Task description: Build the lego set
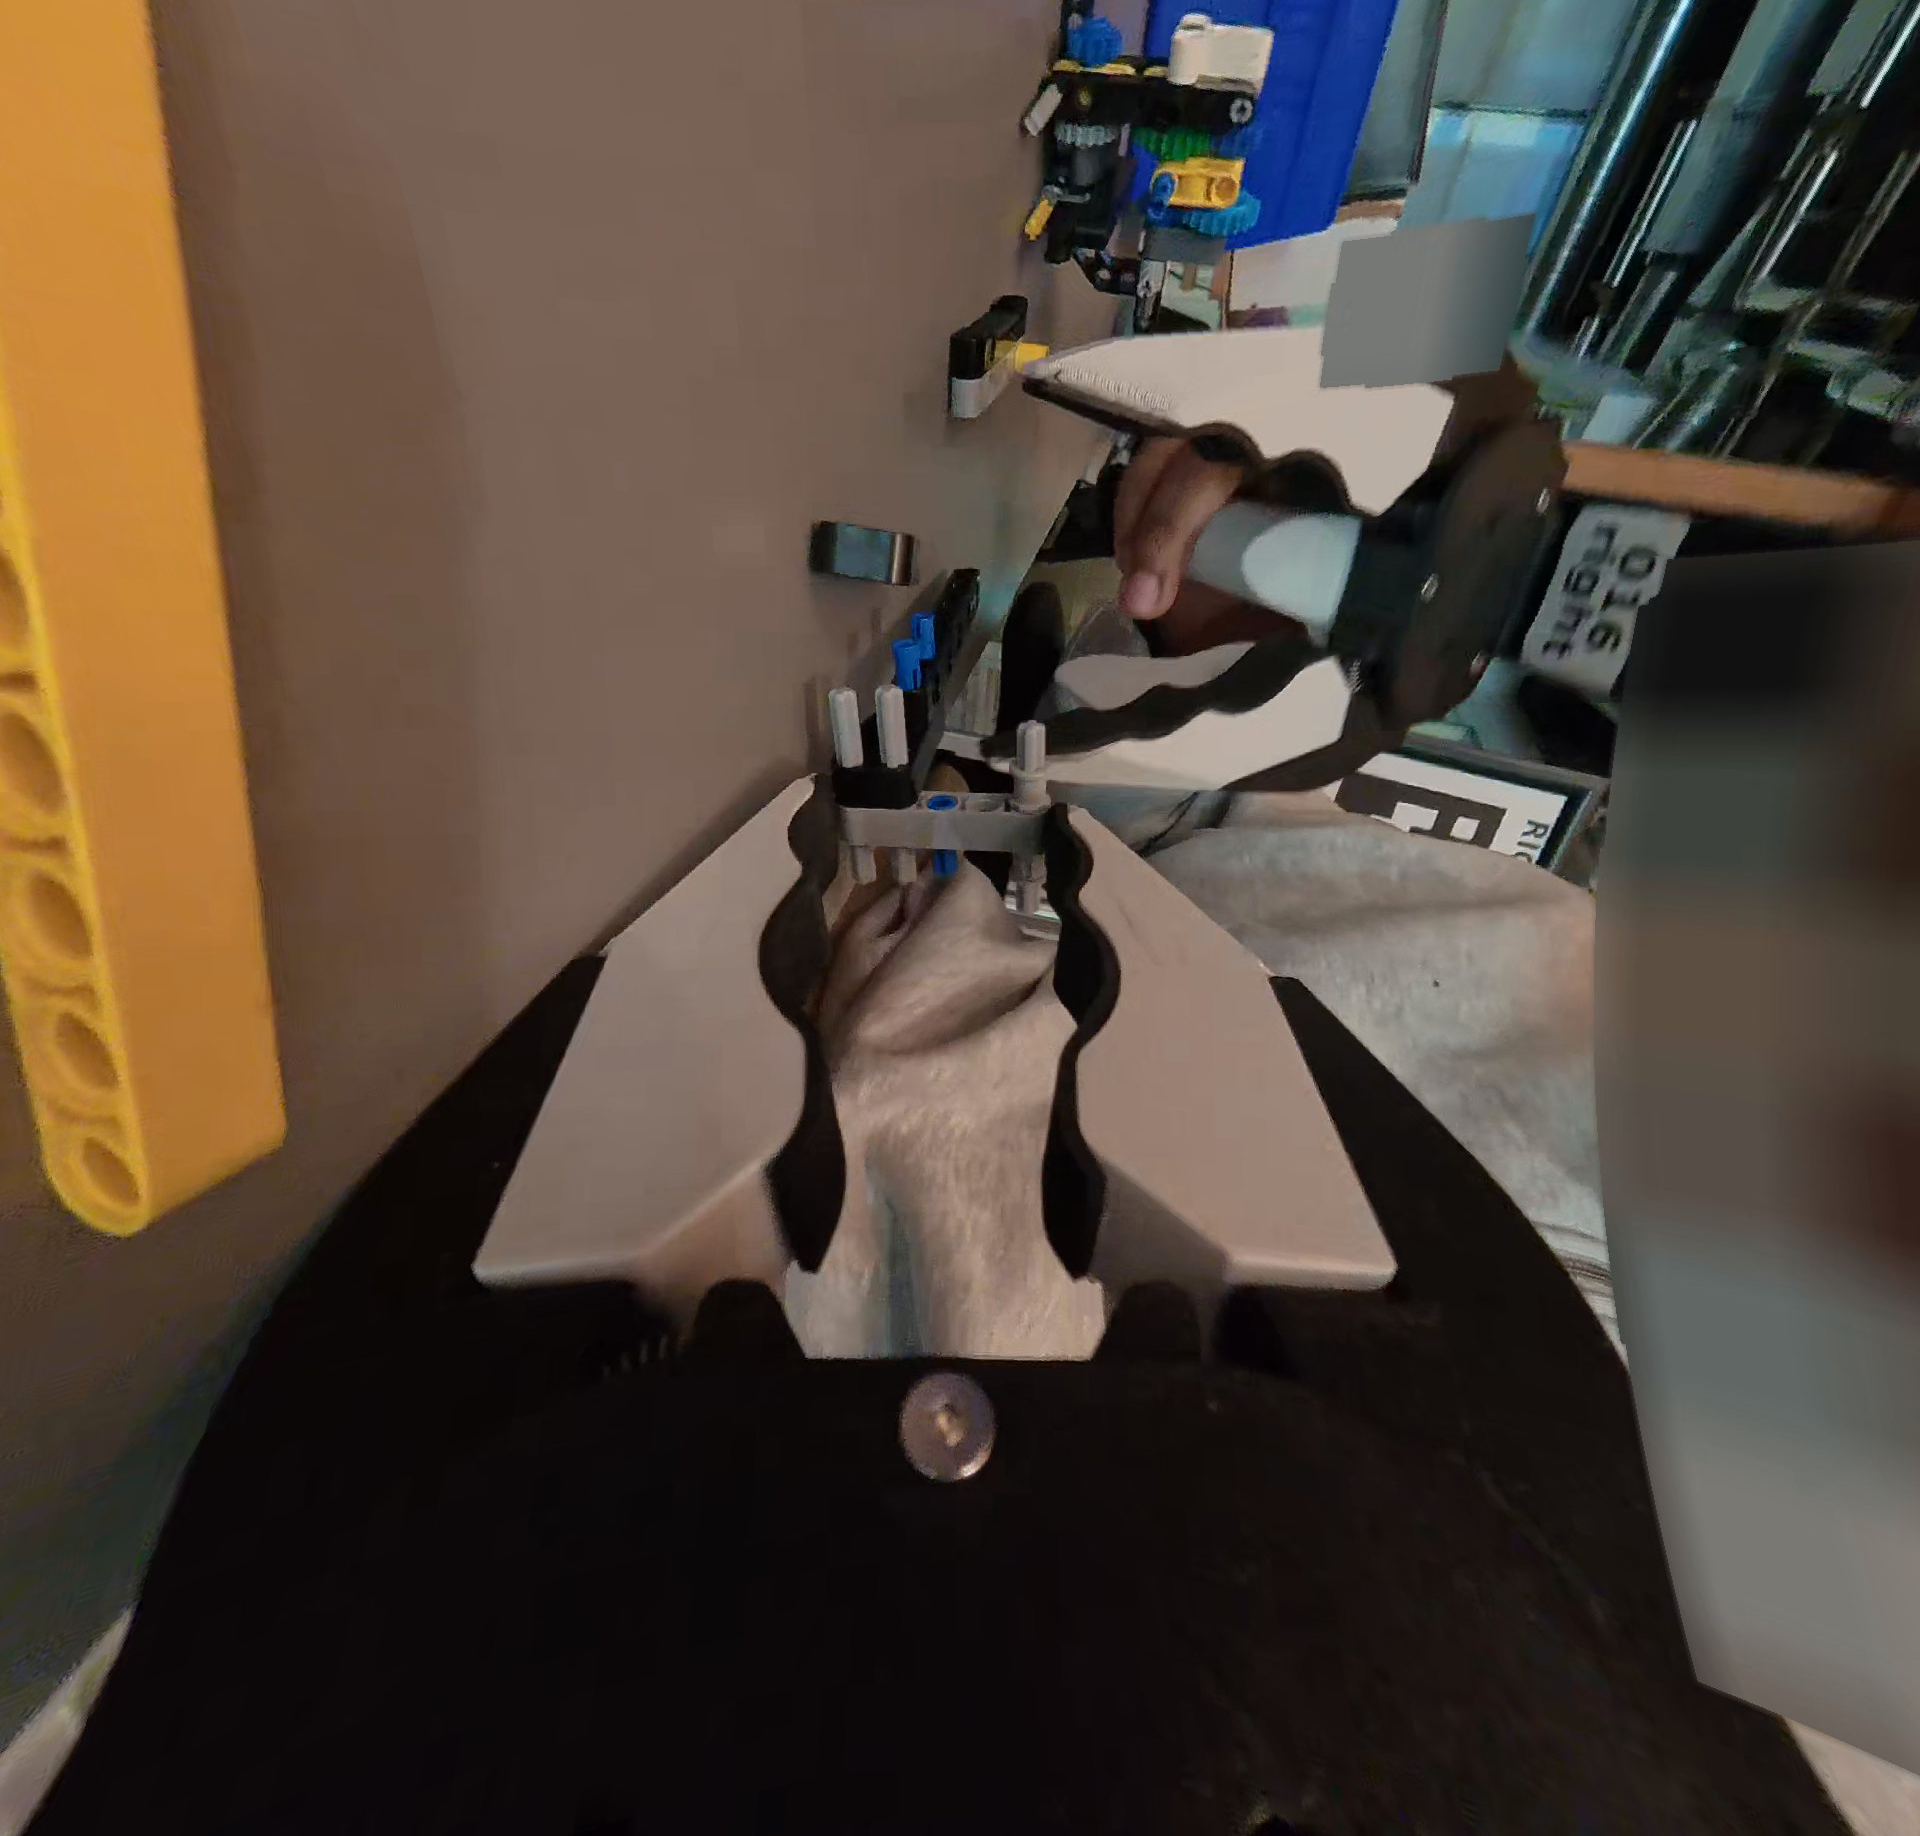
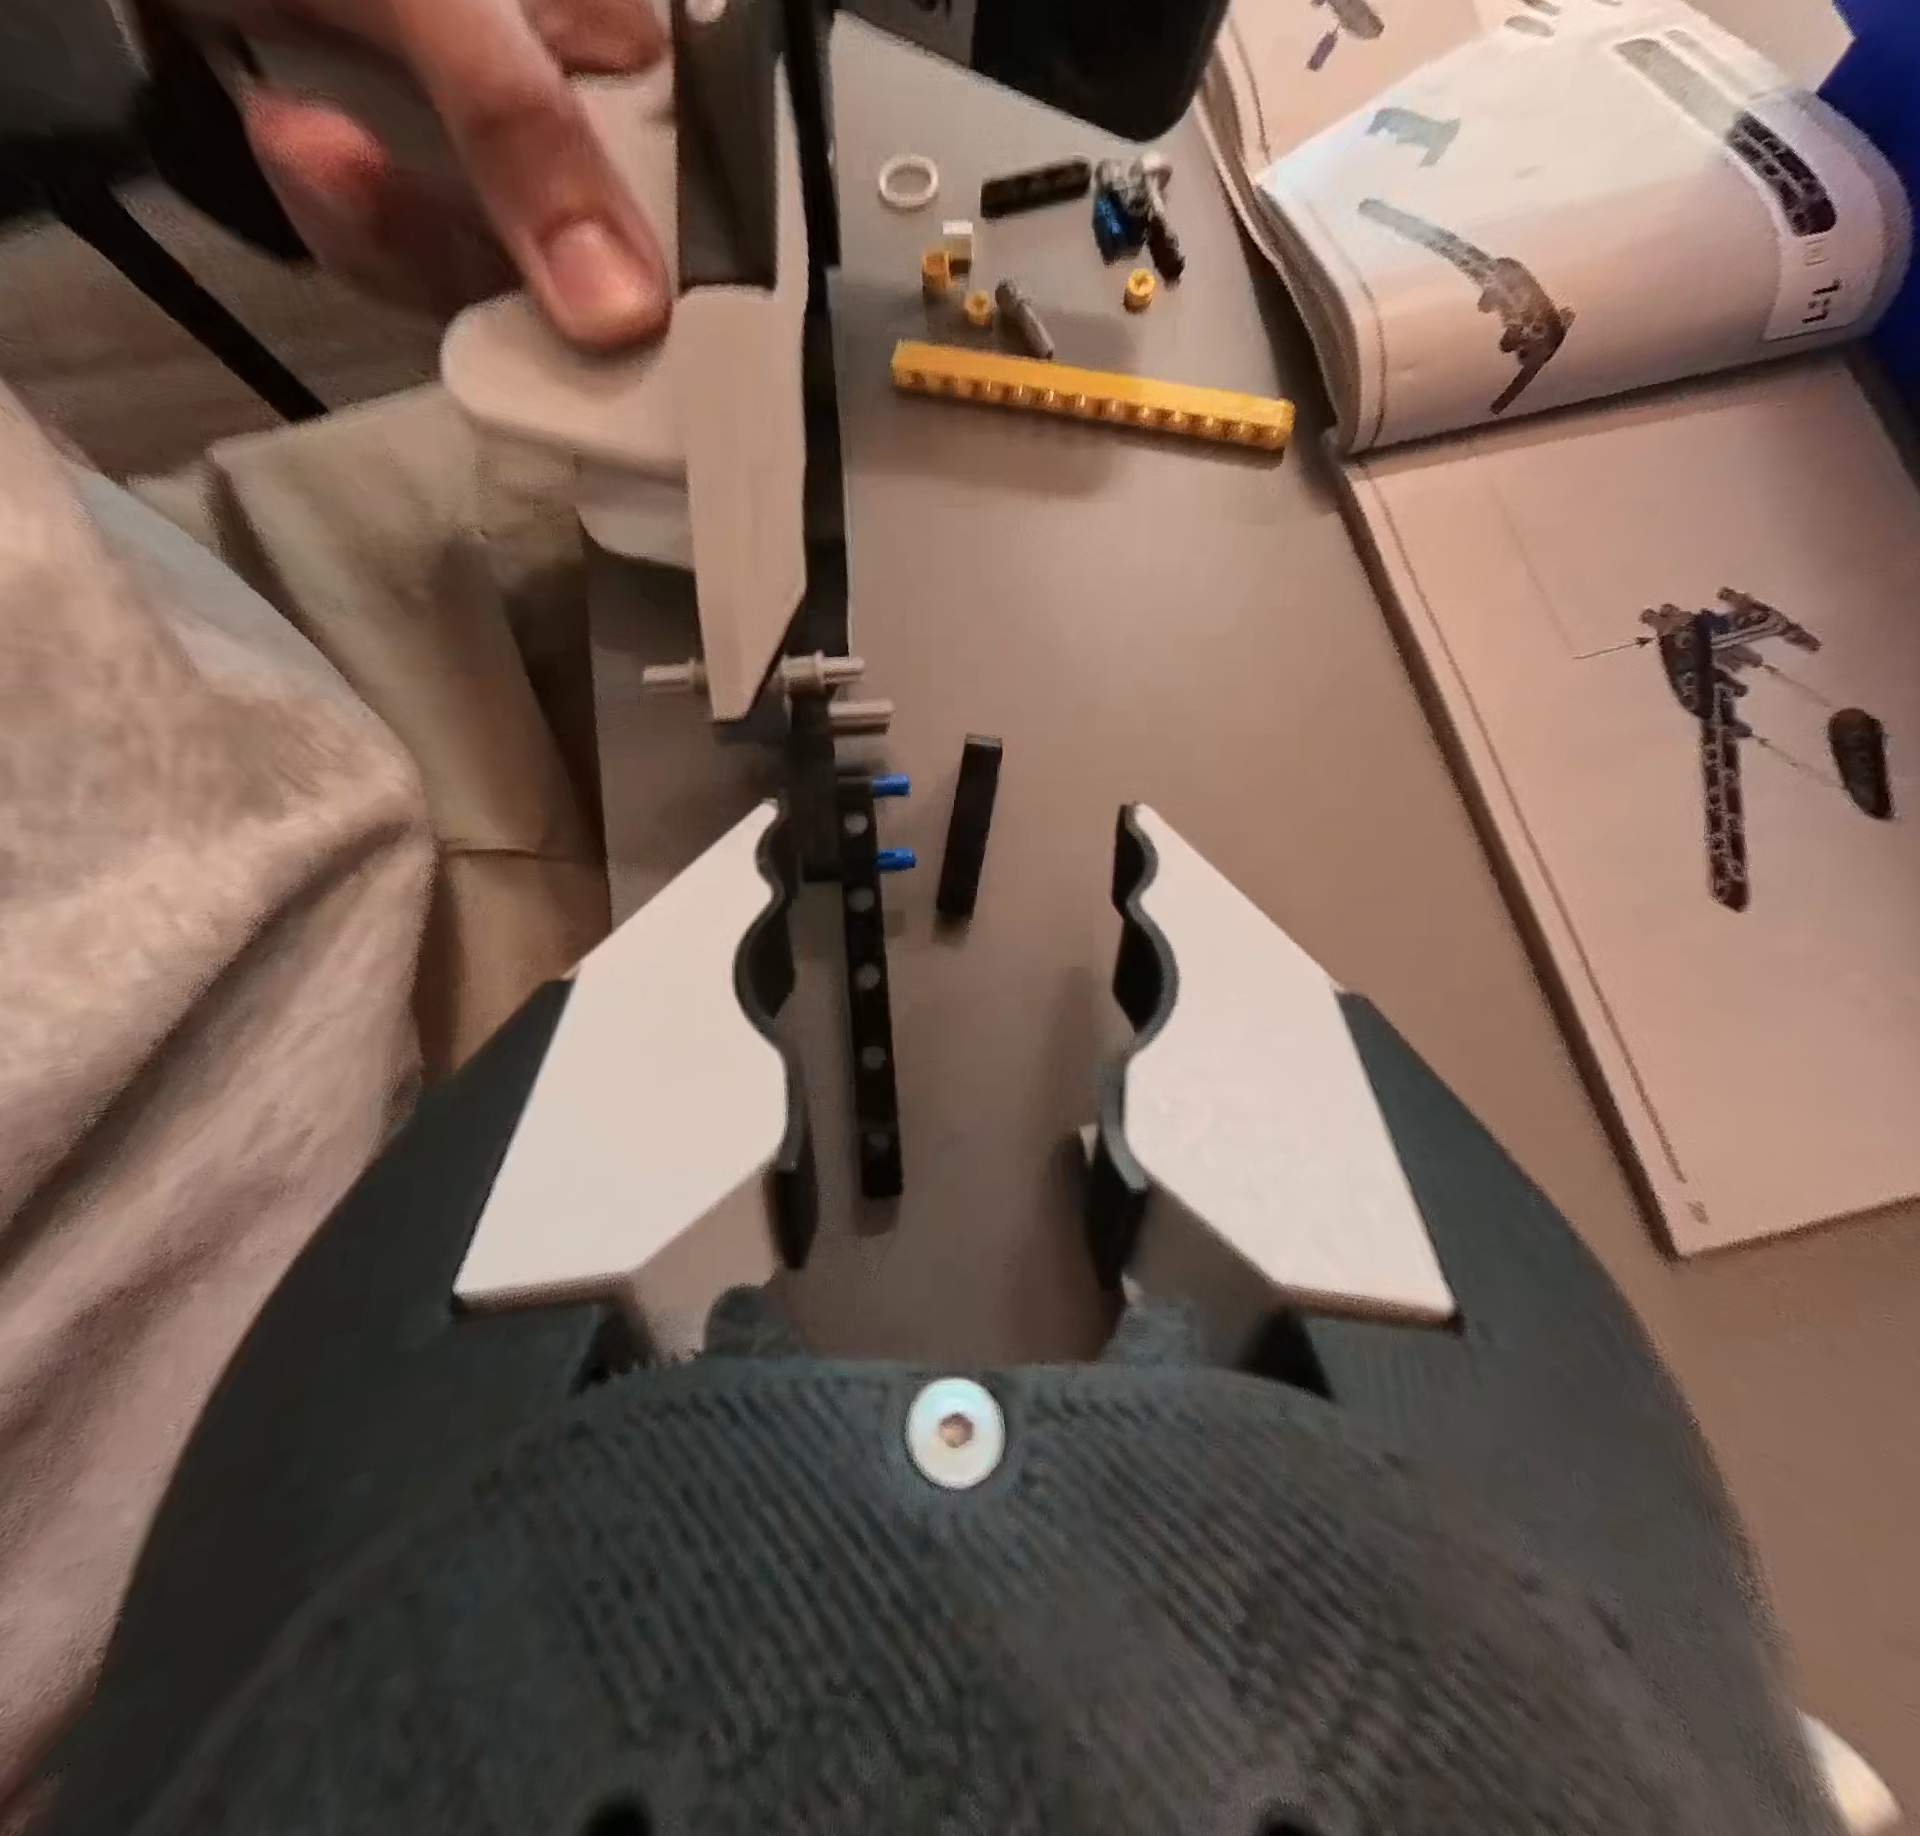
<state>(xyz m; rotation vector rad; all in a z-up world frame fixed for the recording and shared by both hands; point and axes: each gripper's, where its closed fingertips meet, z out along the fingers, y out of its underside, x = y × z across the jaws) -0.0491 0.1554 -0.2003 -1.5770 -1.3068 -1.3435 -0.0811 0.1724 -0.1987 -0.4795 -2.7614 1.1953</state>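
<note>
The left gripper (image 1: 940,830) clamps the grey beam (image 1: 935,822) of a small assembly held above the table (image 2: 1143,643), so the spread-open, empty right gripper (image 2: 951,830) should close squarely on its long black beam (image 2: 871,1007), clear of two blue pins (image 2: 891,822) and three grey pegs (image 1: 888,726).

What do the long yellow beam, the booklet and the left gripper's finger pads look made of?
Long yellow beam: hard moulded plastic, slightly glossy, with a uniform row of holes. Booklet: thin printed paper, its pages curling. Finger pads of the left gripper: matte black with wavy edges, probably rubber or printed plastic; unclear which.
</note>
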